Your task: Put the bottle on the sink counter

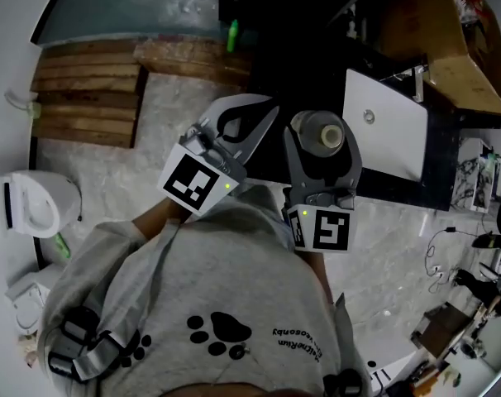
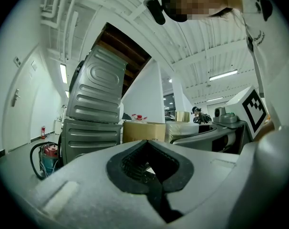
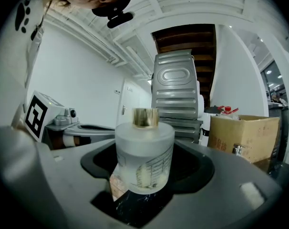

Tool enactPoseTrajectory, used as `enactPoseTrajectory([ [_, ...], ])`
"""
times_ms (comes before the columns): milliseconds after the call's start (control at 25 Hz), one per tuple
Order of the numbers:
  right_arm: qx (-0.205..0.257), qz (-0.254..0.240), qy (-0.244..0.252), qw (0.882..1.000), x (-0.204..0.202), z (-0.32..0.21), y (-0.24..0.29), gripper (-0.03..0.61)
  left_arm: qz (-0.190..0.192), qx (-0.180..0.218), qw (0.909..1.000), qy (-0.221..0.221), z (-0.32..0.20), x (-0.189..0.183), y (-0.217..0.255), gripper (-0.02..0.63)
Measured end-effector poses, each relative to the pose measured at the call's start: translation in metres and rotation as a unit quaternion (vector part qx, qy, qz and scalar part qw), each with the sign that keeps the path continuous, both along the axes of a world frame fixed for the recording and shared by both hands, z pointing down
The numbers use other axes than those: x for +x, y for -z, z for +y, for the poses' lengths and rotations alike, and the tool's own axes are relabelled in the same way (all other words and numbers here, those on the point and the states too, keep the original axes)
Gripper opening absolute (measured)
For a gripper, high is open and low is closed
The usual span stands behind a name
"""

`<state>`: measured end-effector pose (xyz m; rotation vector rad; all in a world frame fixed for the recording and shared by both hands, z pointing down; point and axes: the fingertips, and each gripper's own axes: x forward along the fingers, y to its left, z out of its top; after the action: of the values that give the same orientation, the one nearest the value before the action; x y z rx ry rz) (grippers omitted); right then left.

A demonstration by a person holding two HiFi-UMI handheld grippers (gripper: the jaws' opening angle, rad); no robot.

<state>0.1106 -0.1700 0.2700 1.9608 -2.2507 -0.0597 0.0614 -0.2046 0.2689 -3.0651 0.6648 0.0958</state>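
Note:
A frosted glass bottle with a gold cap stands upright between the jaws of my right gripper, which is shut on it. In the head view the bottle and right gripper hang over the black sink counter, just left of the white basin. Dark marbled counter shows under the bottle's base; I cannot tell whether they touch. My left gripper is beside the right one, shut and holding nothing, its tips meeting.
A white toilet stands at the left, and wooden pallets lie on the floor beyond it. Stacked grey machines and a cardboard box stand ahead. Cluttered gear and cables sit at the right.

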Motion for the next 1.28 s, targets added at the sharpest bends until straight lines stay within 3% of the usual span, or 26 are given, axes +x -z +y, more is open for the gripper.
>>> enactPoseTrajectory([
  [560, -0.027, -0.002, -0.004, 1.0, 0.017, -0.044, -0.018, 0.331, -0.018, -0.011, 0.9998, -0.004, -0.041, 0.013, -0.024, 0.002],
  [1280, -0.03, 0.002, 0.043, 0.999, 0.051, -0.13, -0.047, 0.331, -0.05, -0.005, 0.9986, 0.015, -0.106, 0.047, -0.051, 0.002],
])
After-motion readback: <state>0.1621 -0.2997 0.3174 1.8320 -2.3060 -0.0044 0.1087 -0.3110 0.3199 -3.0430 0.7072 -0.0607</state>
